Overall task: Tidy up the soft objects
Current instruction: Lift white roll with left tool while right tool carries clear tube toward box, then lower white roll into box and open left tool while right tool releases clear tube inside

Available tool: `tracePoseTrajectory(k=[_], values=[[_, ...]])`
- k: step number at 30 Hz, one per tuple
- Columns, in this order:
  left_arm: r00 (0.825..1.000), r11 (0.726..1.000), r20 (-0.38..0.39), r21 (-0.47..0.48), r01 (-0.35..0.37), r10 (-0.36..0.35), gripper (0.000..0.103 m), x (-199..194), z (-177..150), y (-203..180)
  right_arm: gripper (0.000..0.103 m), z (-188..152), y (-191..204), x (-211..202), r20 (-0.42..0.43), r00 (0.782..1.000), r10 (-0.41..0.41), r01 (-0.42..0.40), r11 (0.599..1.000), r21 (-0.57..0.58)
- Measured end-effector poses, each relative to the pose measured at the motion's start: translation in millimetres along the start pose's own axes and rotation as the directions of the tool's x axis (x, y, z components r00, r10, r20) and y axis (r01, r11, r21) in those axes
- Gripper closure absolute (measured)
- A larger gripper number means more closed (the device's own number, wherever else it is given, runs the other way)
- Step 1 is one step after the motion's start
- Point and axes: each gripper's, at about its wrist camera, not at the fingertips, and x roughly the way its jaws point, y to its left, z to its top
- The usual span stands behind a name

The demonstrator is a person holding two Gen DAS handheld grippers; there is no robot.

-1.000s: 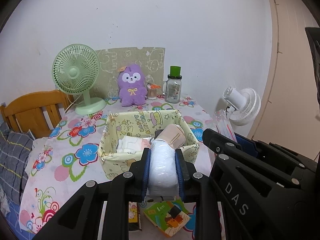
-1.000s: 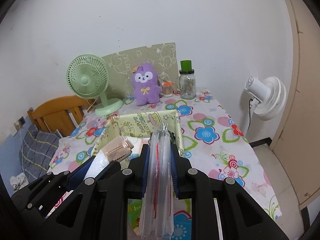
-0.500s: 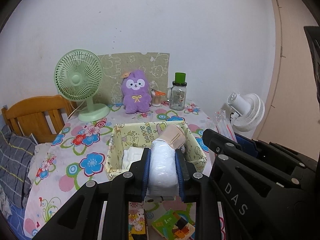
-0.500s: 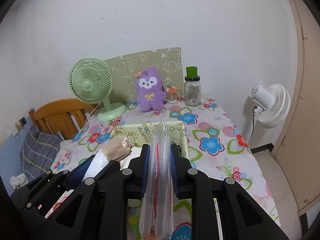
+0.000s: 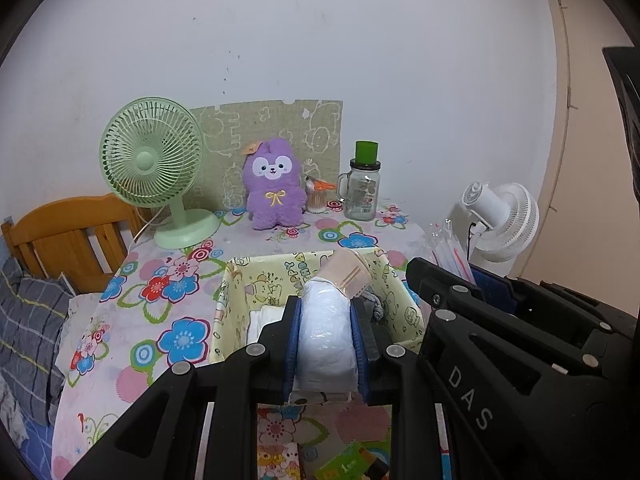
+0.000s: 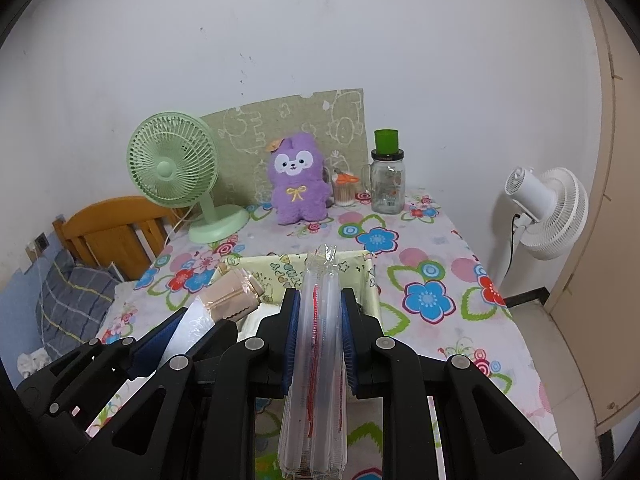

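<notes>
Left hand-held gripper (image 5: 325,334) is clamped on one white plastic-wrapped roll (image 5: 326,336) with a beige end, held above one yellow cartoon-print fabric basket (image 5: 394,300) on the floral worktop (image 5: 160,312). Right hand-held gripper (image 6: 319,340) is clenched on one clear sleeve of straws (image 6: 320,360). At the back: two fans, one green fan (image 5: 154,164) and one white fan (image 5: 502,220), one purple plush (image 5: 274,186), one glass jar (image 5: 362,188).

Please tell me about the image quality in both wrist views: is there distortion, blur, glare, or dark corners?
Left wrist view: strong fisheye bending, the door frame curves; black corners; soft even light; sharp purple plush; the white wrapped bundle looks slightly overexposed. Right wrist view: same curved edges and dark corners; the clear plastic pack is a little soft and glossy close to the lens; the green fan is crisp.
</notes>
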Motion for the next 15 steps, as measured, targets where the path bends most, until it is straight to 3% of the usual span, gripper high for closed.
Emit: tracePoseTrajectory(k=[15], values=[[0.999, 1.000, -0.031, -0.010, -0.019, 0.019, 0.080, 34.1, 8.6, 12.0, 0.080, 11.8, 1.3, 39.2, -0.033, 0.999, 0.009, -0.010, 1.000, -0.017]])
